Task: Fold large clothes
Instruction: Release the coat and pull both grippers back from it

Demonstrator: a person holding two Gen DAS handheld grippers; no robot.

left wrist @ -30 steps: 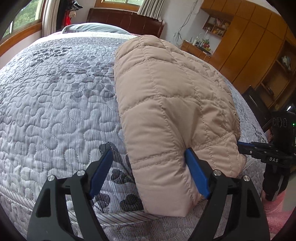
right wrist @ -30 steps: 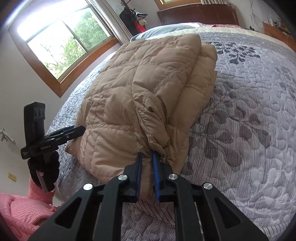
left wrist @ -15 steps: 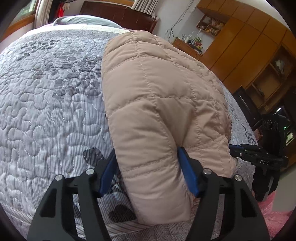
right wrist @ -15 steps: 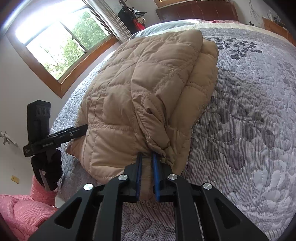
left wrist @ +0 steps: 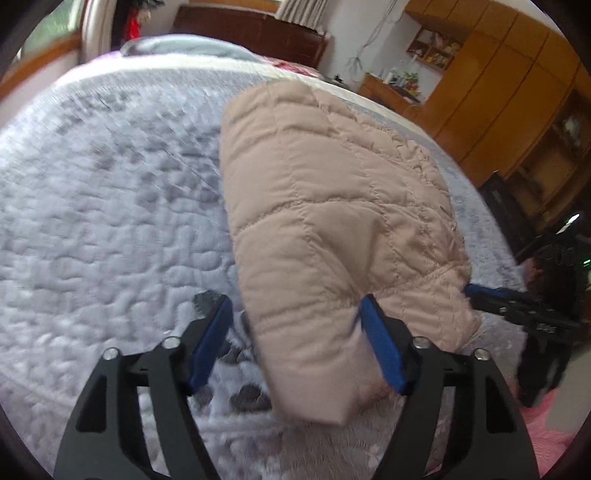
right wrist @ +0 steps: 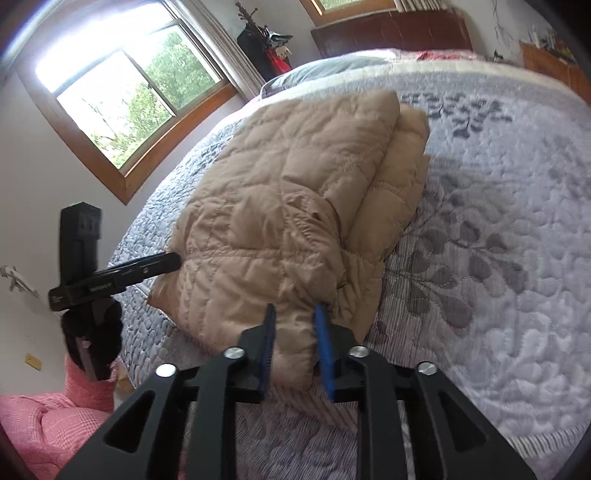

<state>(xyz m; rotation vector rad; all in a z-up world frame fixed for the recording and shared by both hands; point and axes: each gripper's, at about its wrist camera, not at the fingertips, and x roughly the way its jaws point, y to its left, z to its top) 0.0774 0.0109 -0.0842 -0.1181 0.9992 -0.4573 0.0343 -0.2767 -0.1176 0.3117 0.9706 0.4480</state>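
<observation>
A folded beige quilted jacket (left wrist: pixel 332 203) (right wrist: pixel 288 192) lies on the grey patterned bedspread (left wrist: pixel 110 203) (right wrist: pixel 498 240). My left gripper (left wrist: pixel 295 299) straddles the jacket's near left corner. Its jaws are opening wide: the left pad stands clear of the fabric and the right pad sits beside it. My right gripper (right wrist: pixel 296 306) is at the jacket's near right edge. Its jaws are opening too, with a fold of fabric loose between the blue pads. Each view shows the other gripper at the side: the right one (left wrist: pixel 517 310) and the left one (right wrist: pixel 122 277).
The bed's near edge runs just under both grippers. A pillow (right wrist: pixel 332 66) and a dark headboard (left wrist: pixel 251 29) lie at the far end. Wooden wardrobes (left wrist: pixel 517 92) stand to the right and a window (right wrist: pixel 122 85) to the left. The person's pink sleeve (right wrist: pixel 44 417) is low at the side.
The left jaws squeezed in on the jacket corner, then spread wide again. The right jaws, shut on the jacket's edge before, have parted. Both grippers have drawn back and up slightly.
</observation>
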